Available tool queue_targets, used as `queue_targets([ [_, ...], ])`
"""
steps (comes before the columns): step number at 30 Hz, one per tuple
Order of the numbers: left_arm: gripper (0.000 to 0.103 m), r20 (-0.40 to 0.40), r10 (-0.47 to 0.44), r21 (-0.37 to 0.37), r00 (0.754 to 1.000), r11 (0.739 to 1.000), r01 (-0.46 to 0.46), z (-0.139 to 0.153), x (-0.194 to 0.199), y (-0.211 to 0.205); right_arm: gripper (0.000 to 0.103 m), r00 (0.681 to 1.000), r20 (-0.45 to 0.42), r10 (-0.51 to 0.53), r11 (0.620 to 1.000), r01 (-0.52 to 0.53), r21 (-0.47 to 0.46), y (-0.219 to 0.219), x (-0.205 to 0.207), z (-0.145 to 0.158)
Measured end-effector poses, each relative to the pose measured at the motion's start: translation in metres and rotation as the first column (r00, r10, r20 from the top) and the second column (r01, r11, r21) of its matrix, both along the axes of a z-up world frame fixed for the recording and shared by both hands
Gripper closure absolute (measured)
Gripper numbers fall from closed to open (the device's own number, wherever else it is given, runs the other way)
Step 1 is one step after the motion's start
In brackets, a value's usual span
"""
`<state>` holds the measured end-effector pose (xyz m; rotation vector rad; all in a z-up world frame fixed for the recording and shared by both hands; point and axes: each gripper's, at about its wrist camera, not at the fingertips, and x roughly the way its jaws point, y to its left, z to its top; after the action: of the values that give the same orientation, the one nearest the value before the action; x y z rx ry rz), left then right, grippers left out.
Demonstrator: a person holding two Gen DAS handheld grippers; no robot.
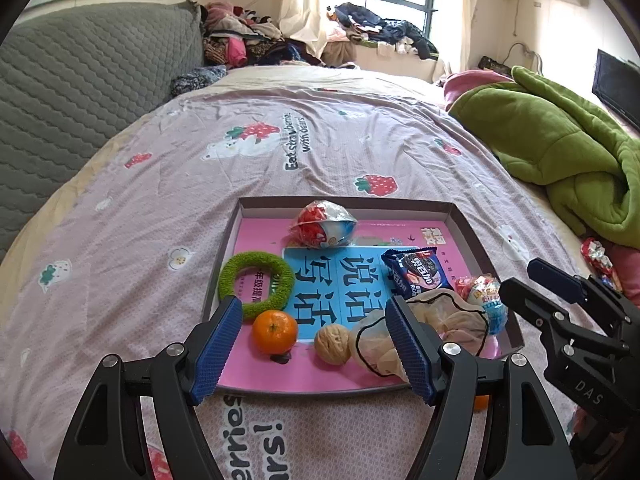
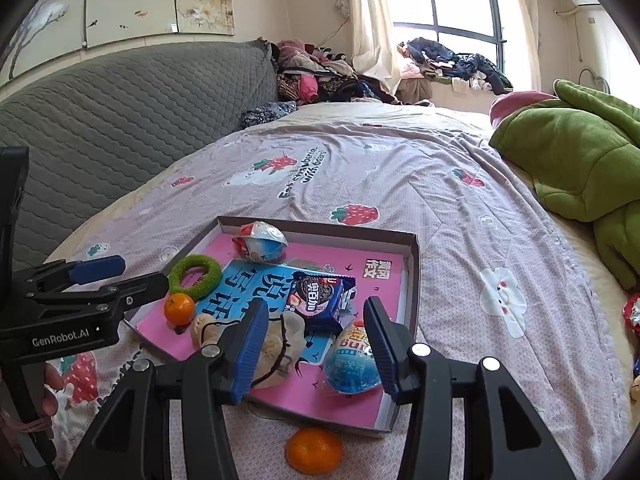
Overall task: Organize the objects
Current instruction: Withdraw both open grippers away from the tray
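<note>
A shallow box (image 1: pixel 472 236) (image 2: pixel 414 264) lies on the bed with a pink book inside. In it are a green ring (image 1: pixel 256 282) (image 2: pixel 196 272), a mandarin (image 1: pixel 275 331) (image 2: pixel 179 309), a walnut (image 1: pixel 331 344), a mesh bag of walnuts (image 1: pixel 452 320) (image 2: pixel 276 344), a cookie packet (image 1: pixel 416 274) (image 2: pixel 318 294), a far toy egg (image 1: pixel 326 224) (image 2: pixel 260 242) and a near toy egg (image 1: pixel 482 300) (image 2: pixel 352 364). My left gripper (image 1: pixel 316 352) is open above the box's near edge. My right gripper (image 2: pixel 316 352) is open, empty, beside the near egg. A second mandarin (image 2: pixel 314 450) lies outside the box.
A green blanket (image 1: pixel 560 148) (image 2: pixel 580 160) is heaped at the right. A wrapped snack (image 1: pixel 598 258) lies at the right bed edge. A grey headboard (image 1: pixel 80 80) stands at the left, and clothes (image 1: pixel 248 40) are piled at the far end.
</note>
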<state>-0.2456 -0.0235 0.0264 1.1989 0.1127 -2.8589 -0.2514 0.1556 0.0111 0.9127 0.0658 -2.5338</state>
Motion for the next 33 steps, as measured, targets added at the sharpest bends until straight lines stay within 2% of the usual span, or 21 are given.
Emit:
queue_targets([
  [15,0.028,-0.076,-0.008,-0.016,0.997,1.000,0.007,0.019,0.034,0.002,0.054,0.999,-0.051,-0.019,0.999,0.017,-0.033,0.003,0.023,0.019],
  [33,0.028,-0.134,-0.013,-0.007,0.991,1.000,0.012,0.027,0.078,-0.004,0.049,0.991,-0.129,-0.029,0.999,0.022,-0.049,0.003,0.081,0.036],
])
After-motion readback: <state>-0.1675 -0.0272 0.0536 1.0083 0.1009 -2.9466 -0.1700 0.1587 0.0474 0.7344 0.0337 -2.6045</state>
